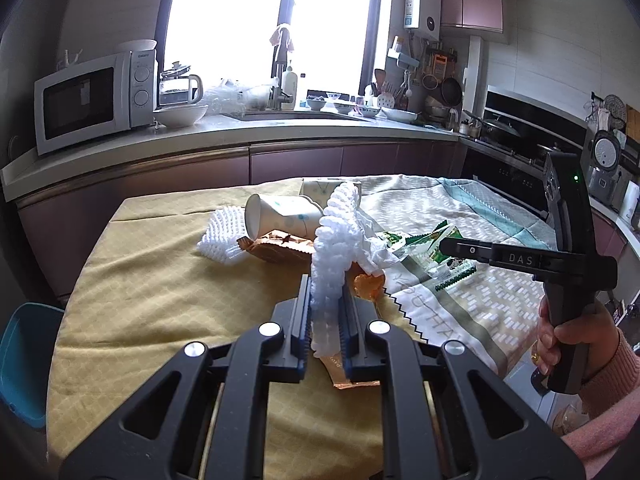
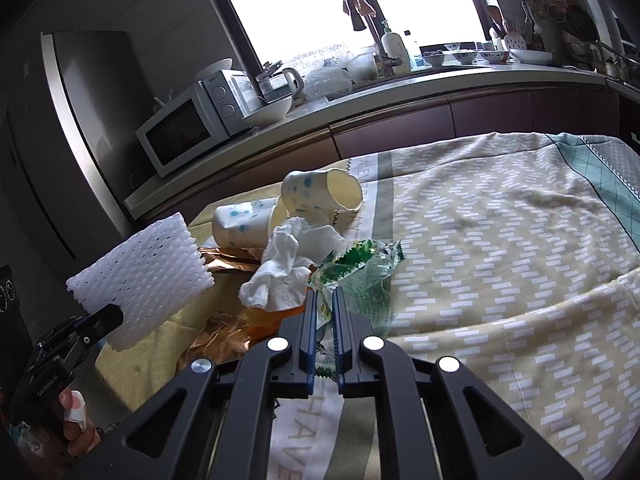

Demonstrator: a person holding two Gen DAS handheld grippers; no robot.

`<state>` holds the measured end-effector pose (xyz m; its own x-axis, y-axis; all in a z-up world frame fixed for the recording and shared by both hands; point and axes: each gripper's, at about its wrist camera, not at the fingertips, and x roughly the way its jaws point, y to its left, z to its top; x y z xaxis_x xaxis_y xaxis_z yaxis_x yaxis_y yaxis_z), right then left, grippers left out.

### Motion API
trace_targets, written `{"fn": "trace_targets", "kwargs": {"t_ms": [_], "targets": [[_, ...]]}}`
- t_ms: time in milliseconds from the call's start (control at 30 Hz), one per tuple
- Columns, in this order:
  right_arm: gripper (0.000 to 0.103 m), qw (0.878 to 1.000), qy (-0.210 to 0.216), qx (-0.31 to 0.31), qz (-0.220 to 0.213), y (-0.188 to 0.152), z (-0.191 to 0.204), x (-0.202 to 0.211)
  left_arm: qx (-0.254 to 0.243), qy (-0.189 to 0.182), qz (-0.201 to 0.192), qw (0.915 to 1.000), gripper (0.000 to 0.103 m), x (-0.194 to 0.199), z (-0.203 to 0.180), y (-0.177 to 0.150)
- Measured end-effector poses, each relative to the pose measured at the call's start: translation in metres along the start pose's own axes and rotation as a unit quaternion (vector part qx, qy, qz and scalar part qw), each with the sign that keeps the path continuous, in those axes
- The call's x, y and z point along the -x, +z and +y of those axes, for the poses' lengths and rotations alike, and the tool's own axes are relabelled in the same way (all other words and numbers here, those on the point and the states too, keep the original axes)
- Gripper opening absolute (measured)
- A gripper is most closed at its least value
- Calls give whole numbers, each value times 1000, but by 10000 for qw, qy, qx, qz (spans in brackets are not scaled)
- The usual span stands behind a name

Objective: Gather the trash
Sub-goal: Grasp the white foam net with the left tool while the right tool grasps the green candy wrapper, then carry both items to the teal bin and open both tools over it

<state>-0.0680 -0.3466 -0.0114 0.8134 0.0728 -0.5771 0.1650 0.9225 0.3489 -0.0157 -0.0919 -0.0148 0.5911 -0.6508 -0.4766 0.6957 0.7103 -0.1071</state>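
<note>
Trash lies heaped near the middle of a table (image 1: 120,280) draped in woven cloth, mustard with a faint diamond grid on one side and a cream panel of pale dashes and printed letters on the other. The left gripper (image 1: 326,312) has its blue-padded jaws pressed narrowly onto a white foam net sleeve (image 1: 334,248), a soft knobbly mesh tube that rises from the pads and bends over; from the right wrist camera the same sleeve (image 2: 144,280) shows as a perforated, ridged block lifted clear of the cloth. A second foam sleeve (image 1: 222,232) lies flat on the mustard cloth. Beside it a paper cup (image 1: 280,218) with teal dots rests on its side, round mouth open, with another tipped cup (image 2: 320,192) just behind. Coppery crinkled foil wrapper (image 1: 276,250) sits under the nearer cup, and crumpled white tissue (image 2: 288,268) is bunched in soft folds against it. The right gripper (image 2: 324,312) has its jaws closed to a slim gap on a thin green and clear plastic wrapper (image 2: 360,276) with zigzag-cut edges, whose film runs down between the pads. A translucent orange scrap (image 1: 368,286) lies just beside the left pads. On the counter behind stand a boxy white microwave (image 1: 92,100) and a smooth white bowl (image 1: 182,114).
</note>
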Motion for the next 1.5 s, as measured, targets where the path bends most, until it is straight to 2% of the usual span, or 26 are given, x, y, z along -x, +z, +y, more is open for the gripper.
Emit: {"fn": "trace_targets", "kwargs": {"t_ms": [267,433,567,733,1067,1333,1500], "targets": [[7,9963,663,514,-160,12,51,15,213,198,-300,9991,12,45,25,0],[7,9883,1249,881,2,16,98,-1,379,564,-439,9967,12,68,50,-1],[7,9786,1710,1124,224,15,145,-22,556,992,-508,9922,12,87,77,-4],[7,9627,2228,1449,506,14,210,-49,967,1569,-580,9812,12,112,122,-9],[7,9346,2796,1908,1089,9,302,-113,1558,2699,-523,9488,12,147,210,-28],[7,9181,2918,2177,1568,-2,362,-156,1931,3092,-241,9309,13,142,262,-52],[7,9114,2844,2332,1844,-9,388,-184,2115,3165,-82,9247,13,133,286,-64]]}}
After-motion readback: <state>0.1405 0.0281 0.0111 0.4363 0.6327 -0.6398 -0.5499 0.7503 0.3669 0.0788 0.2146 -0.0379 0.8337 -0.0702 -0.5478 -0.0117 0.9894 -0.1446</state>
